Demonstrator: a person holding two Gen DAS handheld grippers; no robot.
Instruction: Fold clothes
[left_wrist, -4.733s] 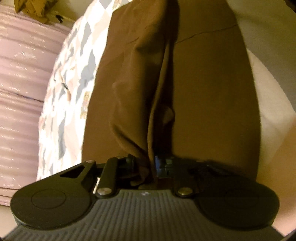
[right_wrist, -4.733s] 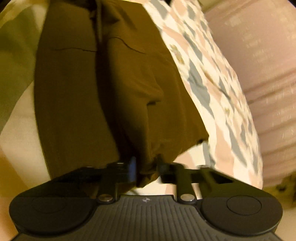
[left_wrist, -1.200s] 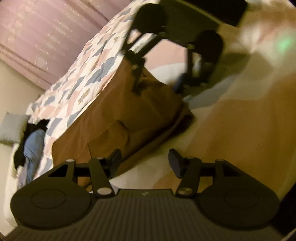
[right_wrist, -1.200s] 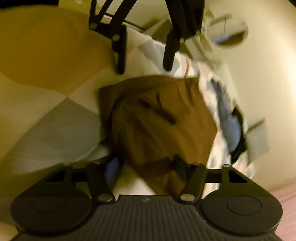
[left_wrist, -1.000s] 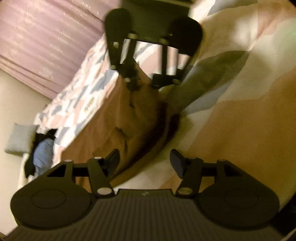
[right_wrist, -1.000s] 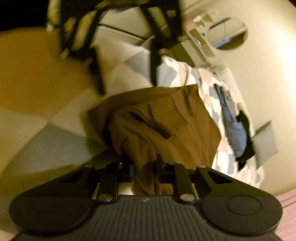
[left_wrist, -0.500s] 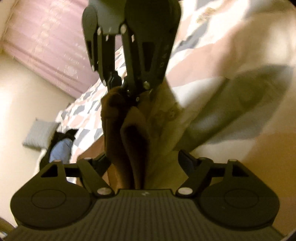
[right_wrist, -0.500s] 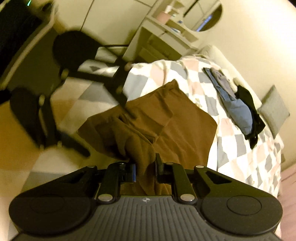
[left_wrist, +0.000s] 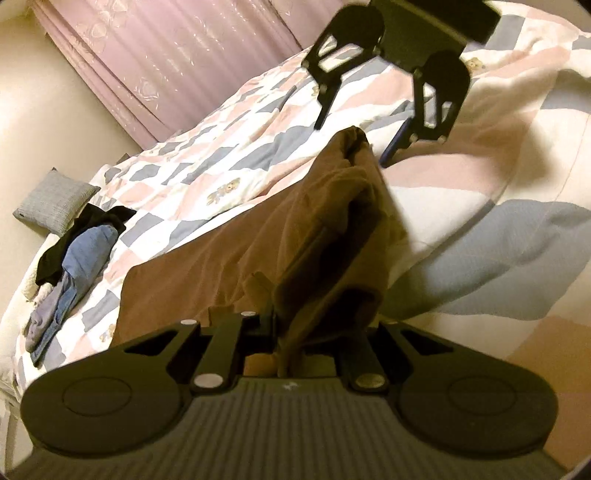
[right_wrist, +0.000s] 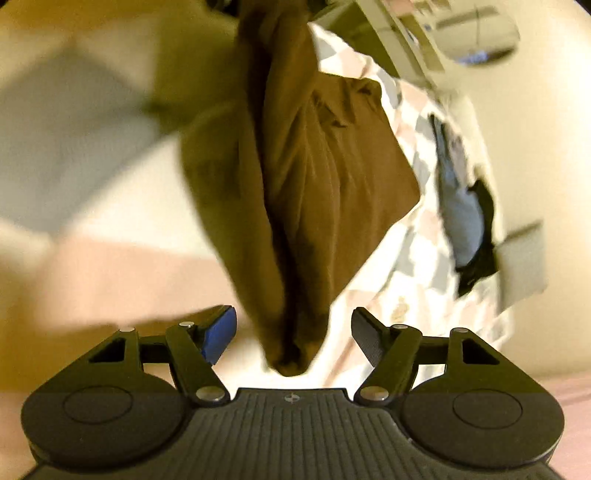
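From your left wrist camera, your left gripper (left_wrist: 291, 332) is closing on a bunched edge of the brown garment (left_wrist: 295, 236), and the cloth is pinched between the fingers. The garment runs away from the jaws in a raised ridge, its far part spread flat on the patchwork quilt (left_wrist: 229, 155). Beyond the ridge's far tip your right gripper (left_wrist: 354, 140) hangs above the bed with its fingers spread and nothing between them; the tip of the cloth sits just below it. A pile of blue and black clothes (left_wrist: 74, 251) lies well apart on the quilt near a grey cushion (left_wrist: 55, 201), against the pink curtain (left_wrist: 184, 55).

From your right wrist camera, which is blurred, your right gripper (right_wrist: 293, 332) is opening: the blue-padded finger (right_wrist: 219, 334) and its partner stand clear on either side of a hanging corner of the brown garment (right_wrist: 314, 192), neither pressing it. The cloth stretches up from there toward the top of the frame, with its flat part on the quilt (right_wrist: 406, 266) to the right.

By my reading the fold is only partway: the garment is rumpled and ridged, not squared. You have yet to lay it flat, finish the folds, and then deal with the other pile.
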